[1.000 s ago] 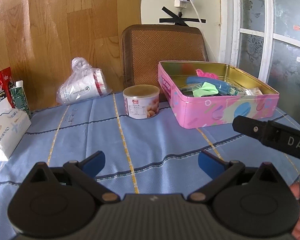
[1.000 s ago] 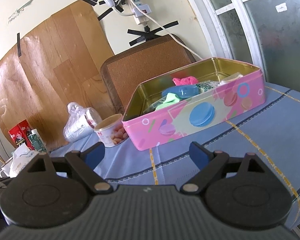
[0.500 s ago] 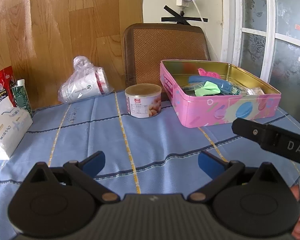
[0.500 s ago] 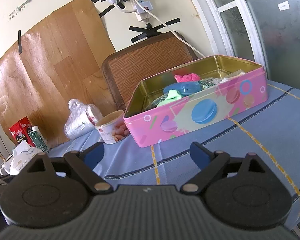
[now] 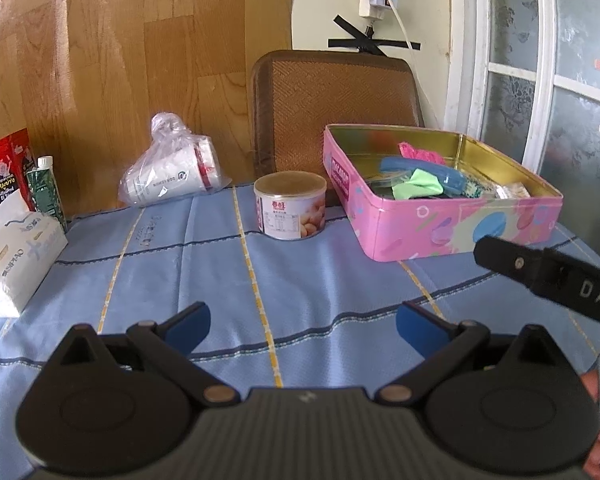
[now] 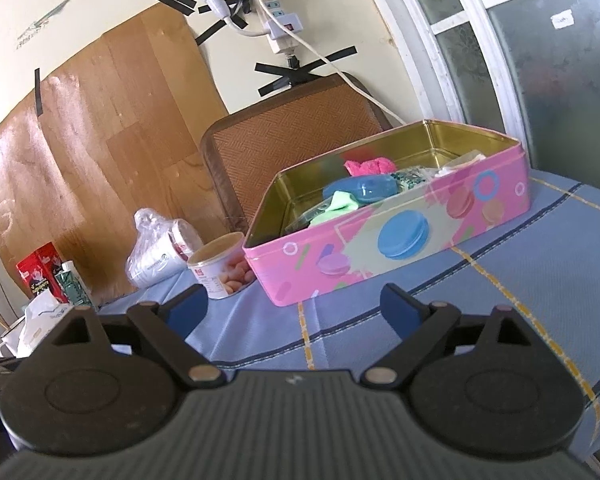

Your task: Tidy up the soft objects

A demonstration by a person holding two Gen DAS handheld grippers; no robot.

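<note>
Left tongs [image 5: 302, 320] and right tongs [image 6: 294, 306] held spread, nothing gripped. Soft items seen piled inside pink tin [image 5: 452, 236], right of centre on bench [image 5: 220, 272]. Approach from above advised; tin rim to be cleared.

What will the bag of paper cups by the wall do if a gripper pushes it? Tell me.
The bag of paper cups lies on its side, so it would probably roll or slide. It looks light for its bulk. The loose clear plastic likely crumples and slips under the fingers.

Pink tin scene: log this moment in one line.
left gripper open | right gripper open | pink tin lidless, filled | nothing held
</note>
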